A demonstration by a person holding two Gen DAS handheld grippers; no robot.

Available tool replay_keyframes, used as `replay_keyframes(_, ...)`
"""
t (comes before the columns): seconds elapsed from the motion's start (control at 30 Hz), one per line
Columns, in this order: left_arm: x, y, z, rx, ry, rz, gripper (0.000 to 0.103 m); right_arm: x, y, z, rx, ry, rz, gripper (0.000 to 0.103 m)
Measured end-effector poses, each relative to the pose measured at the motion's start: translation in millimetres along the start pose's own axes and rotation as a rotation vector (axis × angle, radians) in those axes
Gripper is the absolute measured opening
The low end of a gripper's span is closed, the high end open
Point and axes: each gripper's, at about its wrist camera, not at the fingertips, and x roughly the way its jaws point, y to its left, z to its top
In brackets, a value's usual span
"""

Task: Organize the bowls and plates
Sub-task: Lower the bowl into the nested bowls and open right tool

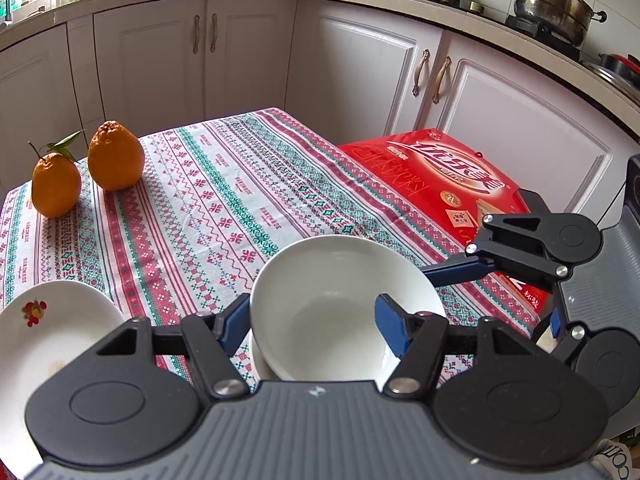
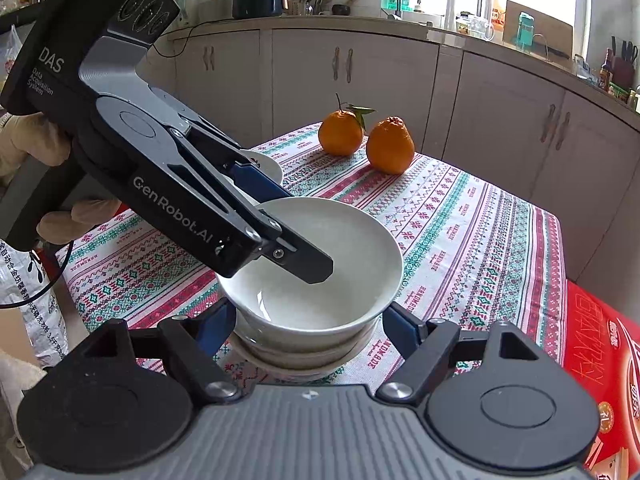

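left wrist view: left gripper (image 1: 312, 312) pinches the white bowl's (image 1: 340, 292) rim, one finger inside, at 6 o'clock on the tablecloth (image 1: 224, 200); right gripper (image 2: 308, 320) straddles the bowl stack, contact unclear

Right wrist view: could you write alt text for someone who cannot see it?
A white bowl sits tilted atop stacked dishes on a patterned tablecloth, its wall pinched by the left gripper, one finger inside, while the right gripper straddles the stack below. Two oranges stand behind, and a red box lies at the right.
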Motion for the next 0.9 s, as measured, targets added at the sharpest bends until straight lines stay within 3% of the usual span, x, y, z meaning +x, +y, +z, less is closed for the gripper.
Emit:
replay_keyframes(0.47, 1.5, 2.9, -3.6, -0.013, 0.001, -0.011, 0.065, 4.8, 0.3, -0.8, 0.003, 0.014, 0.008, 0.084)
replay_keyframes(0.67, -2.3, 2.8, -3.9, -0.004, -0.023, -0.006, 0.072, 3.3, 3.1, -2.0, -0.009, 0.002, 0.019, 0.091)
replay_keyframes(0.73, -6.0, 1.8, -2.7, 0.004, -0.036, 0.0, 0.084, 0.8, 3.4, -1.5, -0.01, -0.005, 0.018, 0.093)
replay_keyframes(0.9, -21.0, -1.3, -3.1, 0.029, -0.088, 0.014, 0.091, -9.1, 4.3, -2.4, -0.025, -0.025, 0.003, 0.1)
